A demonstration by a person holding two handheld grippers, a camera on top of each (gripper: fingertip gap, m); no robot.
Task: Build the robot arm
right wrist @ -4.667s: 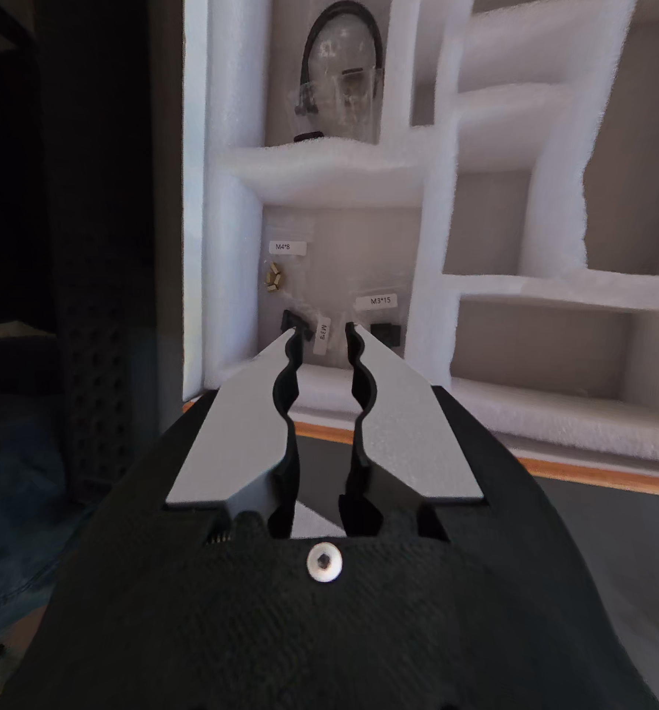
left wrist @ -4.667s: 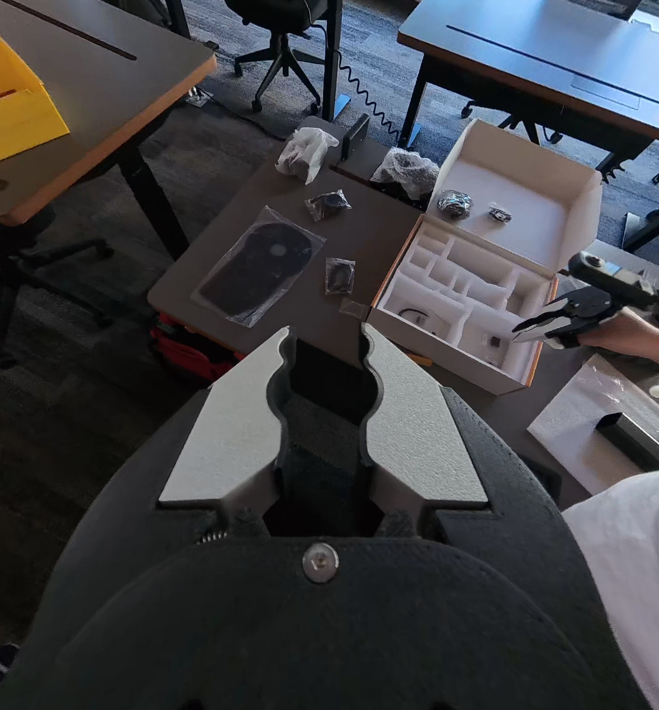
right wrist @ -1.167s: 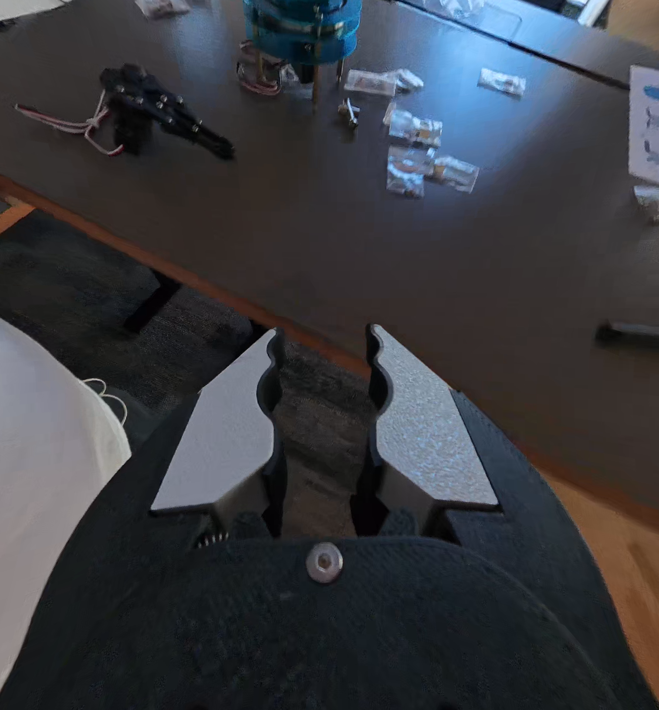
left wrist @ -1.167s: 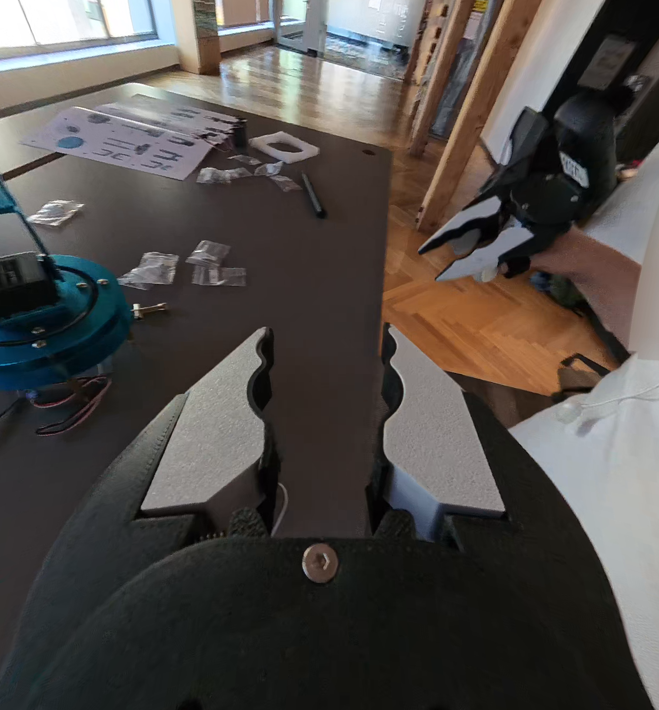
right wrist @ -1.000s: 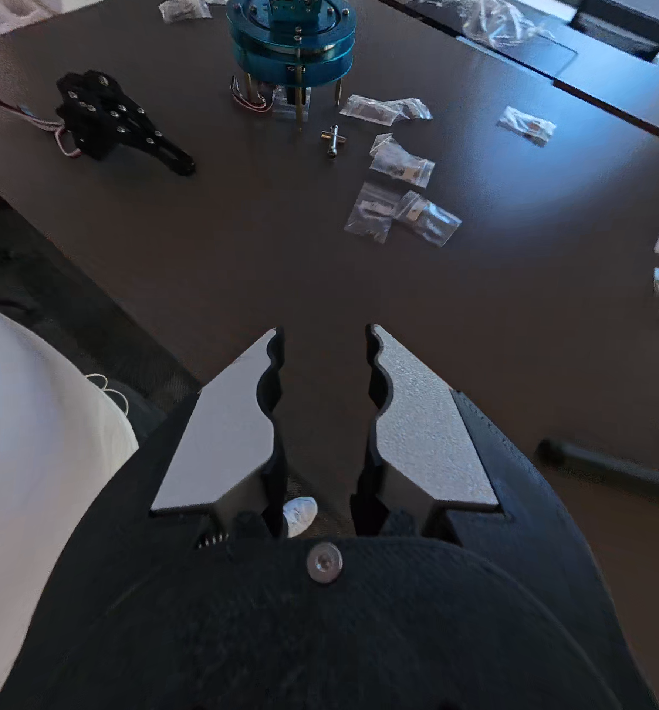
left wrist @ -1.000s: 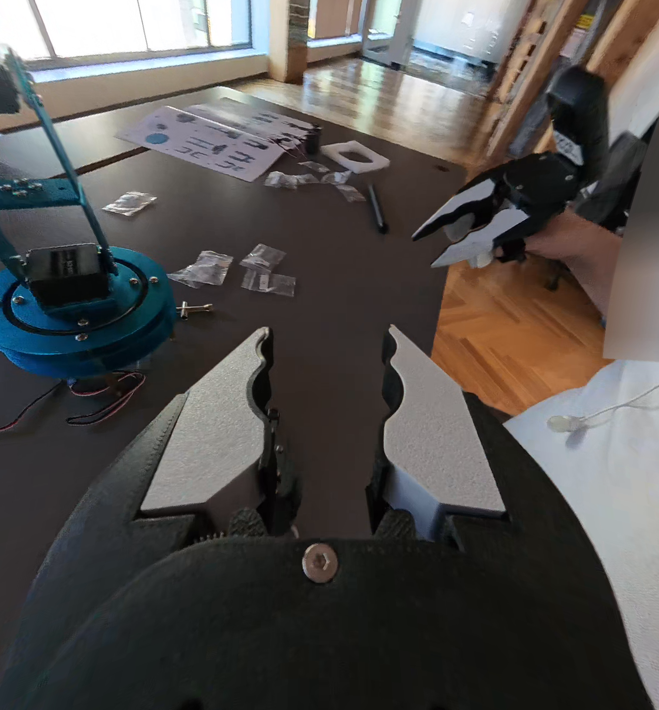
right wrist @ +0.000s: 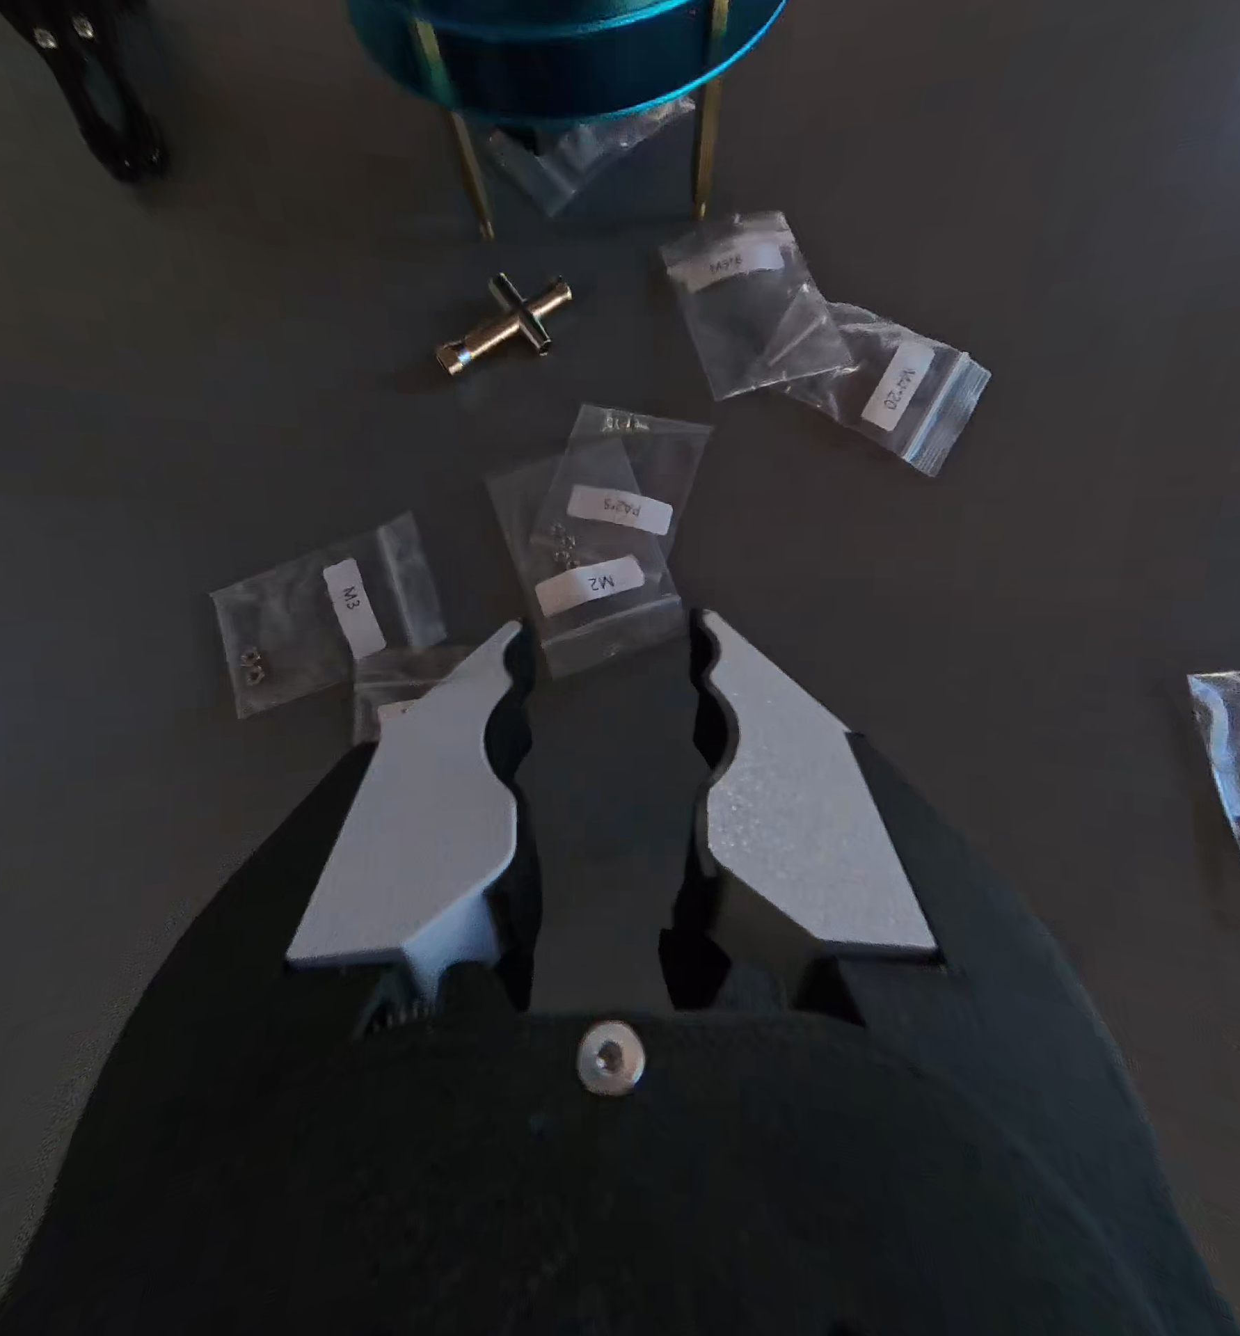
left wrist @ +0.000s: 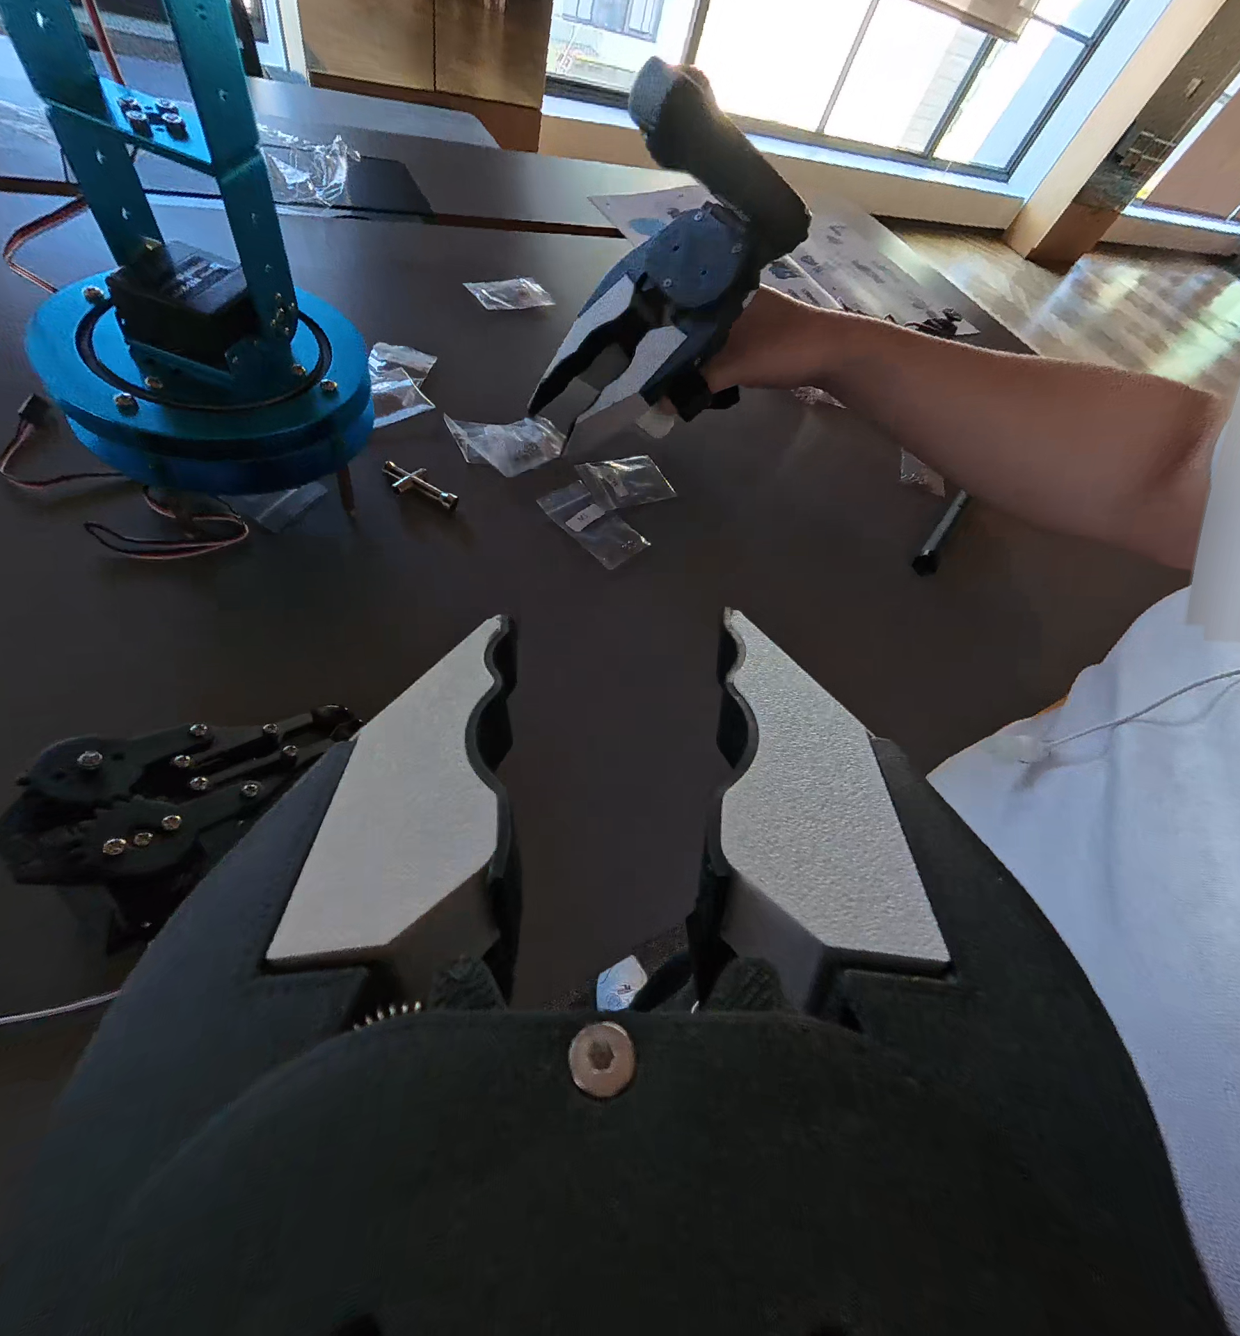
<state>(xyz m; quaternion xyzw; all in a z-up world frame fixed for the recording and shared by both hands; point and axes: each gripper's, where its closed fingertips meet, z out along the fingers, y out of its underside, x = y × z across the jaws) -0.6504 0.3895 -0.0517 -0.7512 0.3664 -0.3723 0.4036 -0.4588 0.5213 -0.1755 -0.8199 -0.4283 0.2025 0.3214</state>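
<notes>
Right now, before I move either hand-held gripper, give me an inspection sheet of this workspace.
Surface: dark table, matte, bare near its front edge.
Job's things: blue round base carrying an upright blue frame; black bracket assembly lying flat at the left.
Clutter: small clear bags with white labels; metal cross wrench; black rod; printed sheets.
Grippers: left hand-held gripper open, above bare table; right hand-held gripper open, tips just short of the bags.
Cables: red and black wires by the base.
Surroundings: windows, wooden floor.
</notes>
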